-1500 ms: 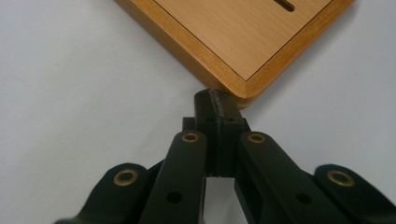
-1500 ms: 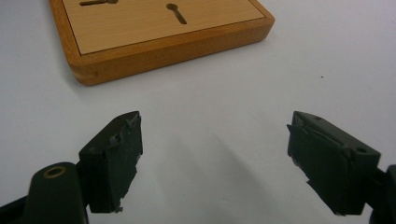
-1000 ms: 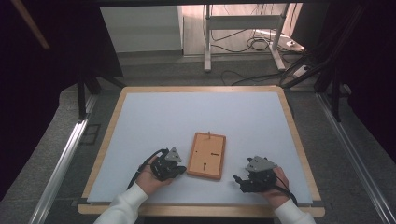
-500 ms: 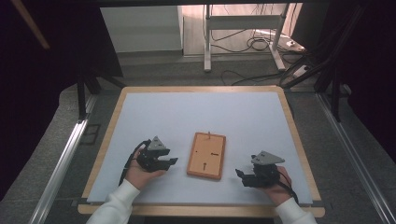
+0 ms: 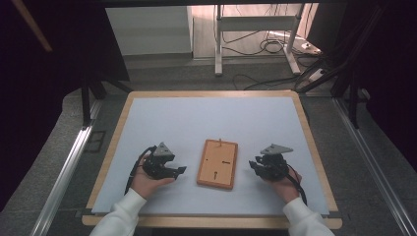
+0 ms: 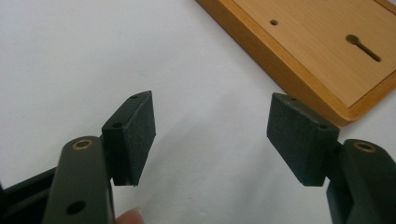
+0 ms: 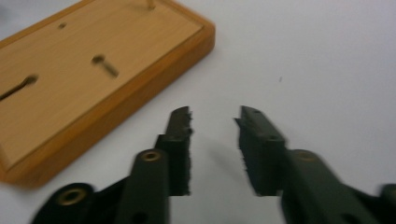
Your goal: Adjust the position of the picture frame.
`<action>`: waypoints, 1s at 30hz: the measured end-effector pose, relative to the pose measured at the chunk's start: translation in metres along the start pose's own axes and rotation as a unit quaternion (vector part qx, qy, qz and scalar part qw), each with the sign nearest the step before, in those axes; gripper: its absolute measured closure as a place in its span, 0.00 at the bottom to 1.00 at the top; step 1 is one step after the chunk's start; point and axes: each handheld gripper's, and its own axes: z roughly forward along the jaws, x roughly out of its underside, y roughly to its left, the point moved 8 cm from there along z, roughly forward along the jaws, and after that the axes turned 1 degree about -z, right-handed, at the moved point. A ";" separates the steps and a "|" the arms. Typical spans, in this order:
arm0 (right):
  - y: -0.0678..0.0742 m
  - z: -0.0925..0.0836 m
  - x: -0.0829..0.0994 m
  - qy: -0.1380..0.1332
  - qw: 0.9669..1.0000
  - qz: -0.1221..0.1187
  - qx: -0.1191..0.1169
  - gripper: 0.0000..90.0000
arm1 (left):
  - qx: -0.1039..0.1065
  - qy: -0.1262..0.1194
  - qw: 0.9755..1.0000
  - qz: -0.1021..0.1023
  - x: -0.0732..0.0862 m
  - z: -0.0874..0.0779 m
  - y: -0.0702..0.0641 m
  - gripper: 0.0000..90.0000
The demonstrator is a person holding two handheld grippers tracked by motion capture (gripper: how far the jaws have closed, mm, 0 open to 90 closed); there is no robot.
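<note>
A flat wooden picture frame (image 5: 217,163) lies back side up on the white table top, with keyhole slots in its panel. My left gripper (image 5: 180,171) rests to the left of it, apart from its edge. Its jaws have just been opening and stand wide with nothing between them (image 6: 210,126); the frame's corner (image 6: 327,46) lies beyond the right jaw. My right gripper (image 5: 253,164) sits to the right of the frame, pointing at it. Its jaws have just been closing and show a narrow gap with only bare table in it (image 7: 214,121). The frame (image 7: 70,79) lies to their left.
The white table top (image 5: 196,118) has a light wooden rim (image 5: 211,93). Beyond the far edge stand a metal stand's legs (image 5: 255,39) and loose cables on the floor. A metal rail (image 5: 69,162) runs along the left side.
My left gripper has drawn back to the left, off the frame's edge, and its jaws have opened. My right gripper has shifted slightly and its jaws have narrowed.
</note>
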 end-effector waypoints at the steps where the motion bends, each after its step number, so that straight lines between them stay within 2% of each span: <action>1: -0.001 0.010 -0.010 0.000 1.000 -0.006 0.005 0.92 | 0.000 0.000 1.000 -0.002 0.000 0.000 0.001 0.36; 2: -0.001 0.010 -0.010 0.000 1.000 -0.006 0.005 0.92 | 0.000 0.000 1.000 -0.002 0.000 0.000 0.002 0.36; 5: -0.001 0.028 -0.020 0.006 1.000 -0.013 0.007 1.00 | -0.003 -0.001 1.000 -0.004 0.001 -0.001 0.003 0.36; 7: 0.002 0.046 -0.023 0.020 1.000 -0.007 0.004 1.00 | -0.004 -0.001 1.000 -0.005 0.001 -0.001 0.004 0.36; 11: 0.004 0.057 -0.023 0.032 0.999 -0.009 0.007 1.00 | -0.005 0.001 1.000 -0.006 0.002 0.000 0.005 0.36; 16: 0.004 0.061 -0.027 0.027 1.000 -0.005 0.011 1.00 | -0.006 0.004 1.000 -0.006 0.003 0.001 0.005 0.35; 19: 0.005 0.061 -0.027 0.026 1.000 -0.011 0.011 1.00 | -0.007 0.004 1.000 -0.005 0.003 0.001 0.004 0.35; 27: 0.028 0.066 -0.033 0.023 0.999 -0.041 -0.007 1.00 | -0.006 0.008 1.000 -0.006 0.004 0.003 0.005 0.35; 30: 0.030 0.065 -0.036 0.016 0.999 -0.045 -0.009 1.00 | -0.007 0.008 1.000 -0.008 0.004 0.002 0.006 0.35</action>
